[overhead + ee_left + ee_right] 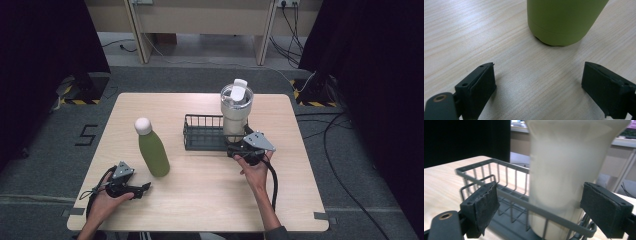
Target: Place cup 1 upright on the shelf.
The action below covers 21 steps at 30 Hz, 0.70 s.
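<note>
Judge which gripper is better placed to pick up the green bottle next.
Left. The left gripper sits open beside the green bottle, whose base lies just ahead of its jaws. The right gripper is open at the cream tumbler in the wire basket.

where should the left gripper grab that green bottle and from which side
Take the green bottle on its straight lower body, coming in level from the near left, where the left gripper already faces it with open fingers. It stands upright on the table and is widest and most even there; the neck narrows toward the white cap, so a high grip would likely slip.
</note>
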Each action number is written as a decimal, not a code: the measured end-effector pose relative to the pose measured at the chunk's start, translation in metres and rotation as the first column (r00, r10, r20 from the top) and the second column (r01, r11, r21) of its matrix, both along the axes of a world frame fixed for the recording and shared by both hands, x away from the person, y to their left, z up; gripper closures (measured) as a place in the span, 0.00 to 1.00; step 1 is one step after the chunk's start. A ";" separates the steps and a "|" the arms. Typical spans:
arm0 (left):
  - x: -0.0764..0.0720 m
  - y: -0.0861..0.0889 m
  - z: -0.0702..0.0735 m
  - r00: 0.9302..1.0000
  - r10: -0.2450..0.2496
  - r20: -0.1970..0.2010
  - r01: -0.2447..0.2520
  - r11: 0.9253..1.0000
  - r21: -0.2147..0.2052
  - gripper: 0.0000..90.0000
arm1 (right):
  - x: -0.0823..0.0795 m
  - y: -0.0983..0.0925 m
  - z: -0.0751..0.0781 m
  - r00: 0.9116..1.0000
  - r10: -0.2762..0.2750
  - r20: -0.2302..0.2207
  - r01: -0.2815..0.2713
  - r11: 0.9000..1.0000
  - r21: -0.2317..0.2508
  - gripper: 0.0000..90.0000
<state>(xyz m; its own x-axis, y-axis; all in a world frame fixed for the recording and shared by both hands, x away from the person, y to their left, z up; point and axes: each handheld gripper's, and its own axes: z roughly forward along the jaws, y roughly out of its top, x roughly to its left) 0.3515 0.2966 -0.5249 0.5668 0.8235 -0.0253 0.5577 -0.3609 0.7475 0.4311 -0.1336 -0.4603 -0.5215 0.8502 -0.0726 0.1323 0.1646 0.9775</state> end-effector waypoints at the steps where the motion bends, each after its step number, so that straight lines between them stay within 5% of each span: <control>1: 0.000 0.000 0.000 1.000 0.000 0.000 0.000 1.000 0.000 0.12 | -0.002 0.000 0.000 1.000 0.010 0.000 -0.010 1.000 -0.001 0.16; 21: 0.000 0.000 0.000 1.000 -0.001 0.001 0.001 1.000 0.001 0.12 | -0.041 0.007 0.000 0.990 0.137 -0.045 -0.137 0.990 -0.012 0.16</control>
